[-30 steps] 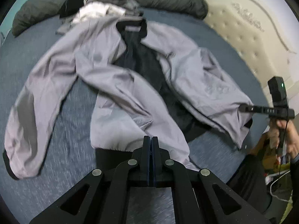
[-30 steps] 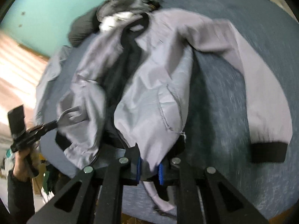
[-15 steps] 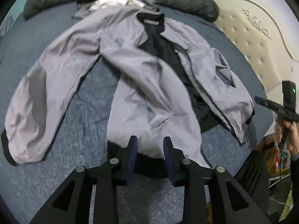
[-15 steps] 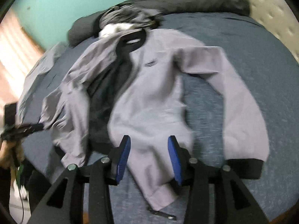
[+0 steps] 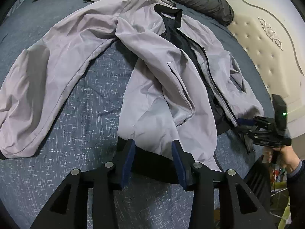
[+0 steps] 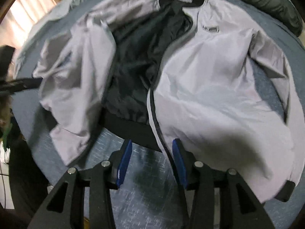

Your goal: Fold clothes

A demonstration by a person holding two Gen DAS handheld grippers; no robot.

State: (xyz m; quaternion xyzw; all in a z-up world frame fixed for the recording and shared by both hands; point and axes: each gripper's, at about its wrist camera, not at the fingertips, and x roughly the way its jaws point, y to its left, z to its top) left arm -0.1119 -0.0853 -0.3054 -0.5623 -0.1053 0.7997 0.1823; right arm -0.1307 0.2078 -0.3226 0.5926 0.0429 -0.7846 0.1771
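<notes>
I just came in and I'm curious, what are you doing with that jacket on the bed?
A person is folding a grey jacket on the blue bed. It lies unzipped, dark lining showing. The left gripper and right gripper are both open at the black hem, neither holding anything.

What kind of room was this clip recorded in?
Most likely a bedroom: the grey jacket lies spread on a bed with a blue cover, next to a tufted cream headboard, with a dark duvet bunched along the far edge.
</notes>
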